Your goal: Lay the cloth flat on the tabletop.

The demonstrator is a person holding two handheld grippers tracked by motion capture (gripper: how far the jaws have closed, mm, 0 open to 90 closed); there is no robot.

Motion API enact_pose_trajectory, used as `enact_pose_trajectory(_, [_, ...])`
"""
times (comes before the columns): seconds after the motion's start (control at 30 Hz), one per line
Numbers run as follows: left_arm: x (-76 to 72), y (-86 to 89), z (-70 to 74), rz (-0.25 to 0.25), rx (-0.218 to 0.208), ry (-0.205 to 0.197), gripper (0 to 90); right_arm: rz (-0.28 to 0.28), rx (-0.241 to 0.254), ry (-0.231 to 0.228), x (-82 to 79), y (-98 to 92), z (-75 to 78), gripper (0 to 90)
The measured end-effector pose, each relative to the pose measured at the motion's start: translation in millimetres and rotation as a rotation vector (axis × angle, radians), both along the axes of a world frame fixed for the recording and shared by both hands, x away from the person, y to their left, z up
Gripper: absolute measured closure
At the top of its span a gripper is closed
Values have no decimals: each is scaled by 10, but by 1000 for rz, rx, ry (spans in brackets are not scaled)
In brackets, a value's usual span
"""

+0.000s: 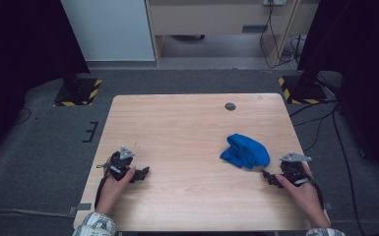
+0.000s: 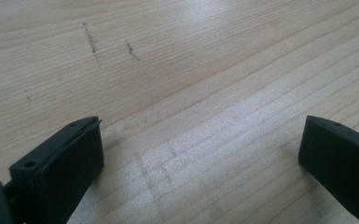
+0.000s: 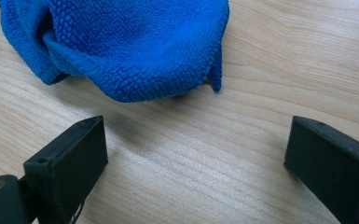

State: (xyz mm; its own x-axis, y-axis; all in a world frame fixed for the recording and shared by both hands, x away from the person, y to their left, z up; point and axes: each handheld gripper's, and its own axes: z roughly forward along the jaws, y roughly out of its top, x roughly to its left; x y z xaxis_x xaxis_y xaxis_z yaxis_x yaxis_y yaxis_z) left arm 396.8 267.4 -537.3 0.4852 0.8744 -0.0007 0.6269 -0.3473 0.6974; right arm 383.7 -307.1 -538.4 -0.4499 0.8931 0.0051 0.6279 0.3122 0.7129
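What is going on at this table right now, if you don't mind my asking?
A person sits at a wooden table with a two-jaw gripper in each hand. A crumpled blue cloth lies on the right side. The right gripper is open and points at the cloth from just short of it, nothing between its fingers. The left gripper is open too, resting over bare wood, far from the cloth. Nothing is held yet.

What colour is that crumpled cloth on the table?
Bright blue, with a nubbly weave; the cloth shows best in the right gripper view.
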Motion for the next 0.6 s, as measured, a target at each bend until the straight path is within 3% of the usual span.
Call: enact_pose_trajectory(0.6, [-21,-2,0,-11,0,0,0,-27,2,3,45,34,-3,43])
